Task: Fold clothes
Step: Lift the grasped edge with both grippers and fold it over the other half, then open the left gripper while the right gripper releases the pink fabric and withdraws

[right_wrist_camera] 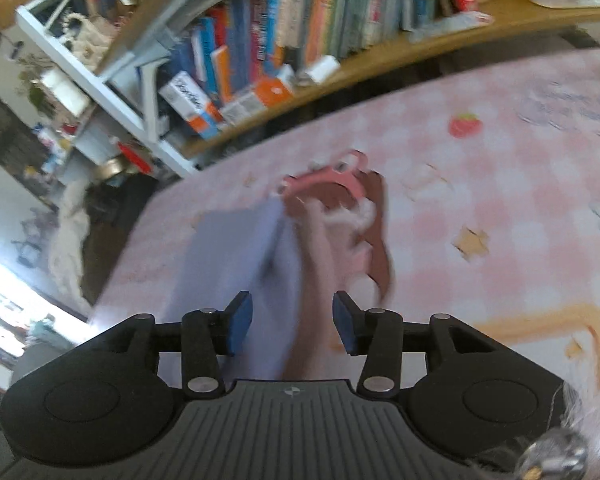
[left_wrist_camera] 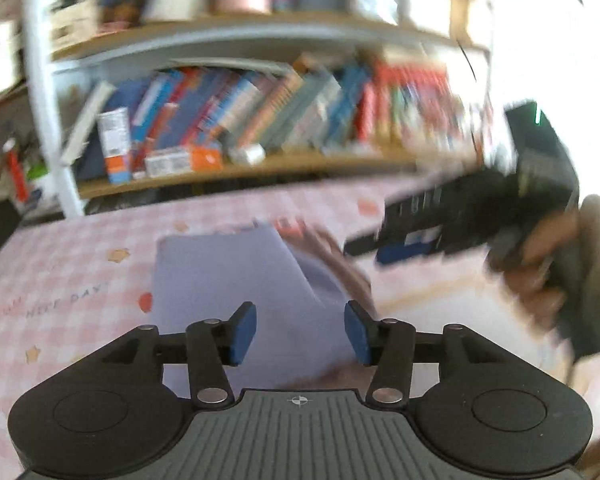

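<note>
Left tongs and right tongs released, folded lavender garment just beyond, on checked tablecloth

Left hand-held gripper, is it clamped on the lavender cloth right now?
No. The left hand-held gripper has its blue pads apart, with nothing pinched between them, and the lavender cloth lies flat on the checked tablecloth.

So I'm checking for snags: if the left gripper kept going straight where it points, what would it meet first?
Probably the lavender folded garment on the checked tablecloth, directly ahead of its open jaws; blur leaves depth uncertain.
</note>
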The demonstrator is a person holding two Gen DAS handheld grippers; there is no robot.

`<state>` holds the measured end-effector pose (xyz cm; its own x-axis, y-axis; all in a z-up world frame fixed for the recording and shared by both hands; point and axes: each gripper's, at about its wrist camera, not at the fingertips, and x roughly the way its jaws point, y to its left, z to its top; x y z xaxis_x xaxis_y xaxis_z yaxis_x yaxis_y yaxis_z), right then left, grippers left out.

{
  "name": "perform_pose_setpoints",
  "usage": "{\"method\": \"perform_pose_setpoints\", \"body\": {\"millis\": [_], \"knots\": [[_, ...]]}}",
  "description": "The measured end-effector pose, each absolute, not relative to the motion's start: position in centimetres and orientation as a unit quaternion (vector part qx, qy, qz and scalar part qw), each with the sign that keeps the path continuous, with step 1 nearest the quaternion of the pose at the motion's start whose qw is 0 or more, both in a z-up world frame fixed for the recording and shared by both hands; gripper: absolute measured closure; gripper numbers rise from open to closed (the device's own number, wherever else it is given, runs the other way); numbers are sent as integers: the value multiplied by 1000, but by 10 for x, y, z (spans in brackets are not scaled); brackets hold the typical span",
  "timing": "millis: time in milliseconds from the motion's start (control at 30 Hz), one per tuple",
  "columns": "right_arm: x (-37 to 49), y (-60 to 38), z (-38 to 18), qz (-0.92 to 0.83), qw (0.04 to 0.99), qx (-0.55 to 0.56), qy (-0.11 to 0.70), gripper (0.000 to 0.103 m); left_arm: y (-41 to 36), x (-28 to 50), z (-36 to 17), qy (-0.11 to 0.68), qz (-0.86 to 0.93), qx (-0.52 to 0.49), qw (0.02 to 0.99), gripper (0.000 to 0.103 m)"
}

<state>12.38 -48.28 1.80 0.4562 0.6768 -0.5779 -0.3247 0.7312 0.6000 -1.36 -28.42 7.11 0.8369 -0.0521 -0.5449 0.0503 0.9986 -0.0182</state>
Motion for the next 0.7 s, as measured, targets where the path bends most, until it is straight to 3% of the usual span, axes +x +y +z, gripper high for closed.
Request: {"method": "perform_pose_setpoints", "body": {"millis": [267,333,367,500,633,700], "knots": [[179,-429,-10,294,805,189,480,73,-264,17,27,353,8,28,935,58],[181,-428,-11,296,803,196,479,94,-270,14,17,353,4,58,934,57],[180,-430,-7,307,801,203,472,96,-271,14,17,353,3,60,934,57],[148,-457,24,359,823,252,360,97,-269,15,17,353,0,57,934,55],[154,-450,1,228,860,154,431,95,-274,14,16,357,-7,82,931,54],[157,-461,-7,202,858,161,444,90,-273,15,16,359,-13,82,930,54]]}}
